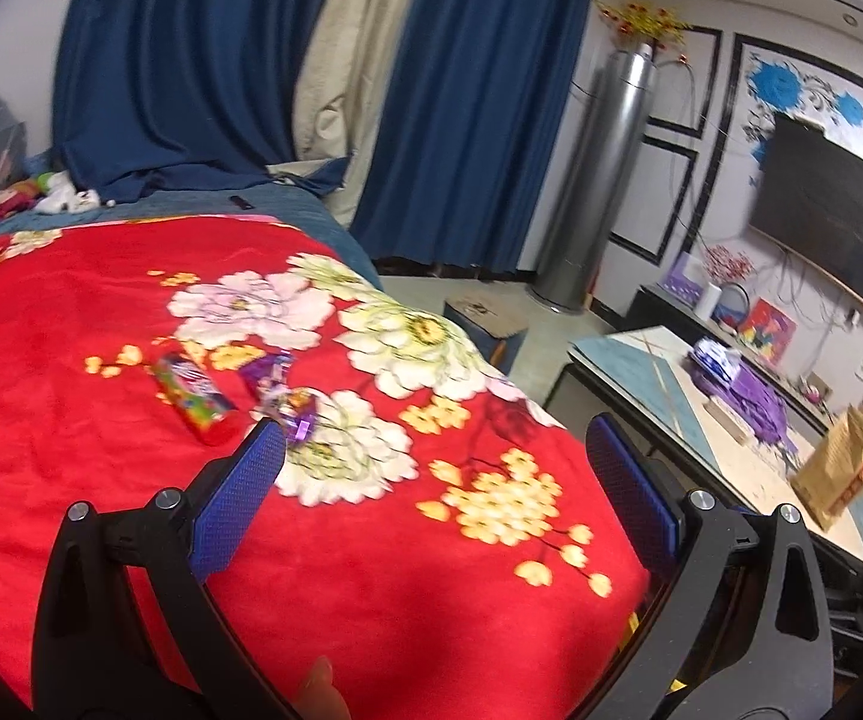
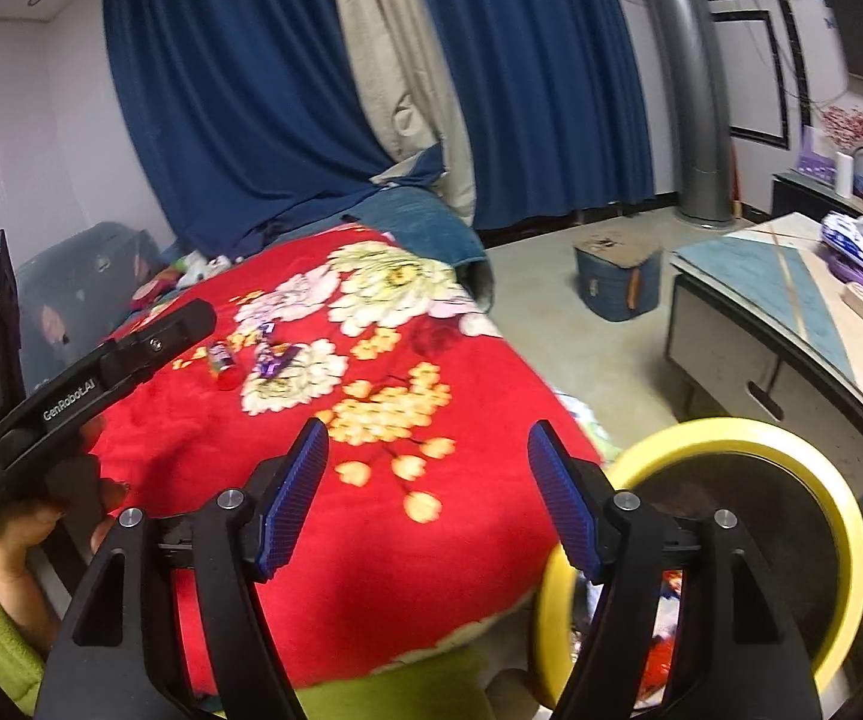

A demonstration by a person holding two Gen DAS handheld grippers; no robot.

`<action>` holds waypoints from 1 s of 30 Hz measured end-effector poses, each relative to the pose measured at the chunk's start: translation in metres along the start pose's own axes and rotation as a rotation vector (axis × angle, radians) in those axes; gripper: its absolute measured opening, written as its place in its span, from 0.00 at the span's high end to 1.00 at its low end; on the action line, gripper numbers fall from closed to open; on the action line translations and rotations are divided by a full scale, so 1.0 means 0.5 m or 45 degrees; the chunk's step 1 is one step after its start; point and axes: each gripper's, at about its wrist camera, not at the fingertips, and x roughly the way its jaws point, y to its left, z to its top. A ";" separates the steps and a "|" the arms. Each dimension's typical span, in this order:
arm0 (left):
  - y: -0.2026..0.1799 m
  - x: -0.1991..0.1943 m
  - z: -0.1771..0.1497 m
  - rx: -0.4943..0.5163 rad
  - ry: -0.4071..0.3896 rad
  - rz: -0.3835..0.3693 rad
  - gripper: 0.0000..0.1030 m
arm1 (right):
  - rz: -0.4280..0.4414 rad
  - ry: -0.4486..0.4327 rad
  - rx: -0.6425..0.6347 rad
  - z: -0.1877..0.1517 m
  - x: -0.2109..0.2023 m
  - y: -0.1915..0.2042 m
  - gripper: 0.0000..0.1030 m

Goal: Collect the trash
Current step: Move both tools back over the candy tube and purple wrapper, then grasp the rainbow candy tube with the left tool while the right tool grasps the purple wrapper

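So the red floral blanket (image 1: 371, 570) covers the bed, and 2 wrappers sit mid-blanket: a long multicolored candy packet (image 1: 191, 399), long axis running toward the camera, with a purple wrapper (image 1: 278, 387) beside it. Left gripper (image 1: 431, 450) is nearer, jaws wide, empty. Right gripper (image 2: 428, 468) gapes too, holding nothing. Casing reads "GenRobot.AI".

Blanket (image 1: 101, 312) was red, printed with white, pink, yellow flowers. Curtains (image 1: 179, 60) were dark blue, one beige. Candy wrappers (image 1: 278, 387) were purple; tube (image 1: 191, 396) rainbow-striped. Bin rim (image 2: 845, 516) was yellow. Gripper pads (image 2: 290, 504) were blue.
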 end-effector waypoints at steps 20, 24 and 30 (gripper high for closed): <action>0.264 0.016 0.042 -0.370 0.030 0.199 0.22 | 0.200 0.168 -0.084 0.066 0.217 0.162 0.41; 0.305 0.035 0.047 -0.455 0.072 0.181 0.34 | 0.212 0.230 -0.125 0.078 0.281 0.194 0.45; 0.340 0.071 0.055 -0.526 0.149 0.141 0.45 | 0.225 0.311 -0.131 0.094 0.364 0.218 0.51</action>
